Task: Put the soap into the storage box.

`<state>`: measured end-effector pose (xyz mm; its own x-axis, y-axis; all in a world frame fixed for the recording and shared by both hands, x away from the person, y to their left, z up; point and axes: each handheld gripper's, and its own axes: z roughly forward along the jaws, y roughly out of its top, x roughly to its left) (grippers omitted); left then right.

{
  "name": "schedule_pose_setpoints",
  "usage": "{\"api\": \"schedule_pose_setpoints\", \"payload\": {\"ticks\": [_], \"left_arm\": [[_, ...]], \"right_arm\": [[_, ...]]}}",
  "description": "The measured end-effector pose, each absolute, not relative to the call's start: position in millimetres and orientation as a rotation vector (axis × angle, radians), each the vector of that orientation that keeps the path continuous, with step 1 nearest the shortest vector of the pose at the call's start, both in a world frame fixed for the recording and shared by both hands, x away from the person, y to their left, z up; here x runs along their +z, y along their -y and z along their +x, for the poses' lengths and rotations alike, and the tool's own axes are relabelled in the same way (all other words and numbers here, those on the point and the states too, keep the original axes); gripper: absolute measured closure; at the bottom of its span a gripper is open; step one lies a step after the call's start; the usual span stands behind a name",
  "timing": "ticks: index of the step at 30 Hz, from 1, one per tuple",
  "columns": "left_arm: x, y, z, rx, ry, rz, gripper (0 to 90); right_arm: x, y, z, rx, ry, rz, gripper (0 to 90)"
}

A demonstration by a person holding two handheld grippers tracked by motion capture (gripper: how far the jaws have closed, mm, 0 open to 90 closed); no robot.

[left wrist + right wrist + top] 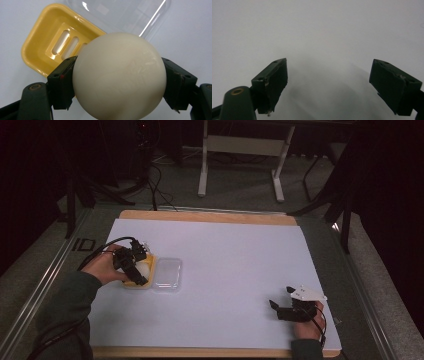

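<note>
A cream-white round soap ball is clamped between the two black jaws of my left gripper, which is shut on it. Just behind and below it lies a yellow soap dish with slots in its floor. From the high view, the left gripper hovers over the yellow dish at the table's left, with the soap ball showing pale between the jaws. A clear plastic lid lies right beside the dish. My right gripper rests open near the front right, nothing between its fingers.
A white sheet covers a wooden board on the table. Beyond the far edge are white desk legs, dark stands and cables on a grey floor. The clear lid lies past the dish in the left gripper view.
</note>
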<state>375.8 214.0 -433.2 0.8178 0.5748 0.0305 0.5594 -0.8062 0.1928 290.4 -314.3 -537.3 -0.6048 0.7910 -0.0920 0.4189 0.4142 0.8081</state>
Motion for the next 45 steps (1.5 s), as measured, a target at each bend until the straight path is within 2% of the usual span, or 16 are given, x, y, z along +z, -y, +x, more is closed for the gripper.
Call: {"api": "schedule_pose_setpoints", "payload": {"ticks": [22,28,45], "left_arm": [[-435.2,-215.5,391.8,0.187,-1.042,2.780,23.8],[-439.0,-218.5,397.8,0.203,-1.129,2.740,23.8],[-446.0,-213.8,408.5,0.214,-1.157,2.745,23.8]], "right_arm": [[-537.2,314.4,290.3,1.068,-2.207,1.028,15.0],[-537.2,314.4,290.3,1.068,-2.206,1.028,15.0],[-537.1,314.8,290.2,1.072,-2.204,1.031,15.0]]}}
